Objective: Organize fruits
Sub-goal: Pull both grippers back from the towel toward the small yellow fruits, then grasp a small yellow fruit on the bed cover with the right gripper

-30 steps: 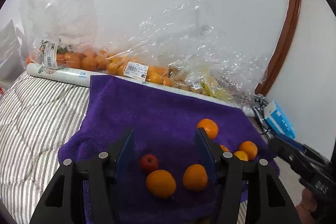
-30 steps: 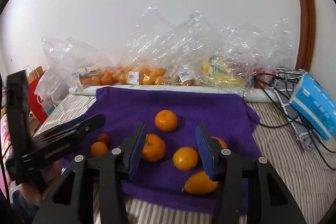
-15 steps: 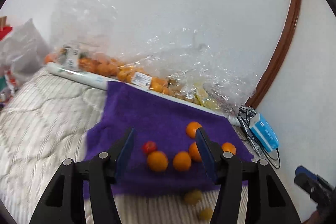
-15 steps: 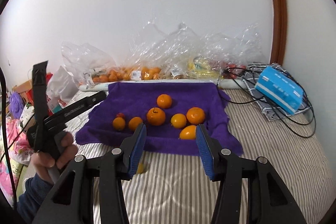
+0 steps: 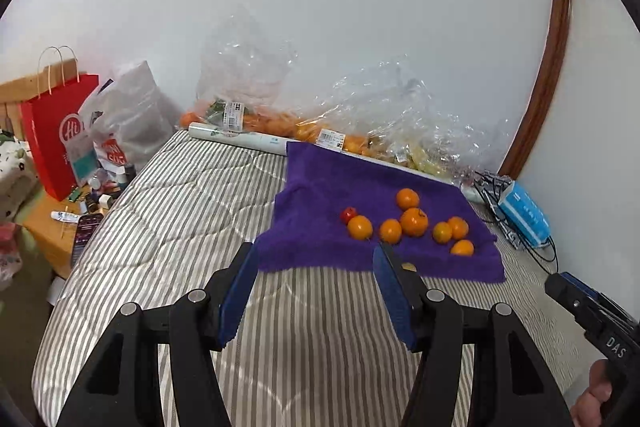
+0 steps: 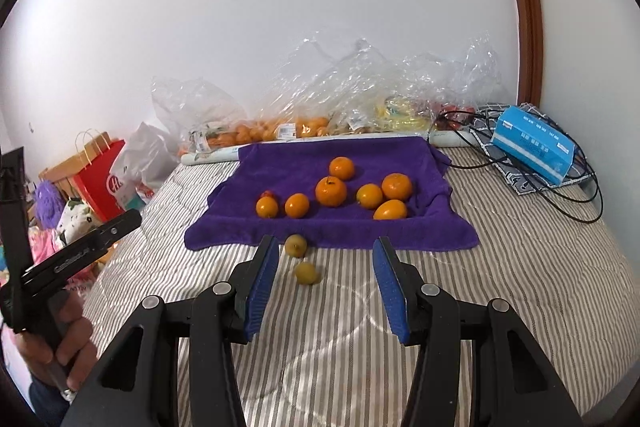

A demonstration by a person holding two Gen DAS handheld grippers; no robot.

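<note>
We see seven oranges (image 6: 331, 191) clustered near the front of a purple towel (image 6: 304, 163) spread on the striped mattress (image 6: 520, 267), with a small red fruit (image 5: 348, 214) at the cluster's left edge. Two yellowish fruits (image 6: 296, 245) lie off the towel, just beside its front hem (one nearer us). The right gripper (image 6: 324, 279) hovers above the mattress, jaws spread and empty; the left gripper (image 5: 314, 291) likewise. Behind the towel sit plastic bags of fruit (image 6: 280, 127), and a blue box (image 6: 532, 147) to the right.
</note>
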